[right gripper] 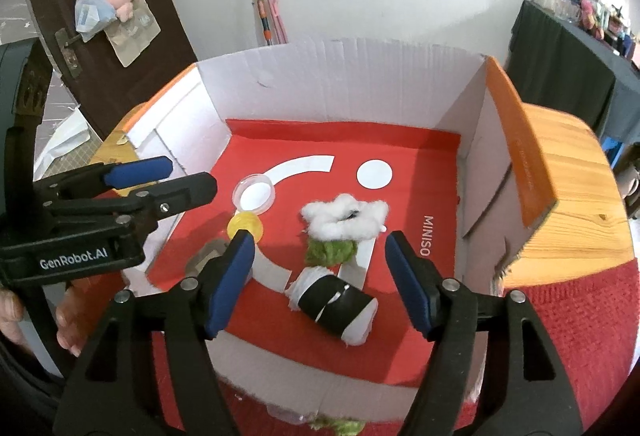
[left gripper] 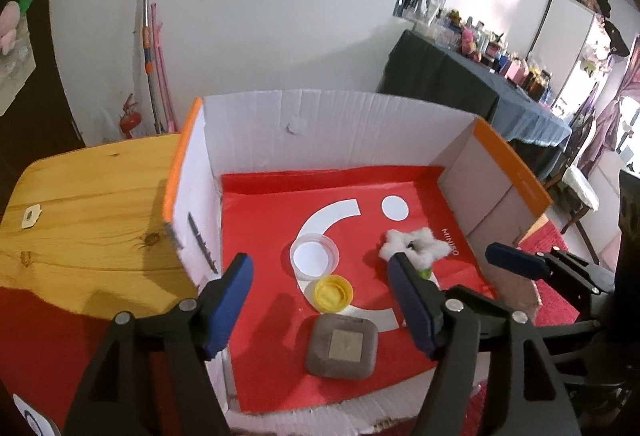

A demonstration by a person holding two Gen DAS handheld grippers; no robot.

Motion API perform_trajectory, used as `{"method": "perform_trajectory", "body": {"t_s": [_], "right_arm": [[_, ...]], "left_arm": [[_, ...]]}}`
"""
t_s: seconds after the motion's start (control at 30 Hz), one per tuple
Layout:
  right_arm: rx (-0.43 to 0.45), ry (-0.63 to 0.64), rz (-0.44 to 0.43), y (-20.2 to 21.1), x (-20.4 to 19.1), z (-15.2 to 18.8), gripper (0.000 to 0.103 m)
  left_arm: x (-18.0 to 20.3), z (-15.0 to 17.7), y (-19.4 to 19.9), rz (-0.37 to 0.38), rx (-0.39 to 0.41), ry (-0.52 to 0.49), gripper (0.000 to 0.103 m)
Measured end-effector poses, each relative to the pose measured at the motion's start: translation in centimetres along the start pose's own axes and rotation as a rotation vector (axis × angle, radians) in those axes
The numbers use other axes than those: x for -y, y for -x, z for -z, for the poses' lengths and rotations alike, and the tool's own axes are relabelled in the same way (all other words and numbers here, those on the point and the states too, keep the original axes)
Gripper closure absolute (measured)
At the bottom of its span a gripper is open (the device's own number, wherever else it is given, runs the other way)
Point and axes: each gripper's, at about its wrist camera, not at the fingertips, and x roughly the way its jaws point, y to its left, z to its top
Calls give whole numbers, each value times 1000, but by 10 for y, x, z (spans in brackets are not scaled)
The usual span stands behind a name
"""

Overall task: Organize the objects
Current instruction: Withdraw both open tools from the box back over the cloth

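My left tongs and right tongs both hang open and empty above the cardboard box. Everything I am sorting lies on its red floor: the grey square case near, the yellow cap and clear dish left of centre, the white fluffy piece, green tuft and black roll to the right. To do this well, I would lift clear of the walls, jaws wide, and disturb nothing.

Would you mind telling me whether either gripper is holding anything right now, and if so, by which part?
Nothing is held. The left gripper and the right gripper both stand open above the box, with nothing touching their pads.
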Motion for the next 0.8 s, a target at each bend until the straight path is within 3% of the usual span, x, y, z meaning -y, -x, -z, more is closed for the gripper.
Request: {"method": "perform_trajectory", "body": {"t_s": [0.57, 0.8], "right_arm": [[100, 21, -28, 45, -23, 30, 18], [124, 25, -28, 55, -30, 44, 16]], "left_arm": [[8, 41, 41, -53, 112, -37, 14], [7, 55, 53, -66, 143, -26, 7]]}}
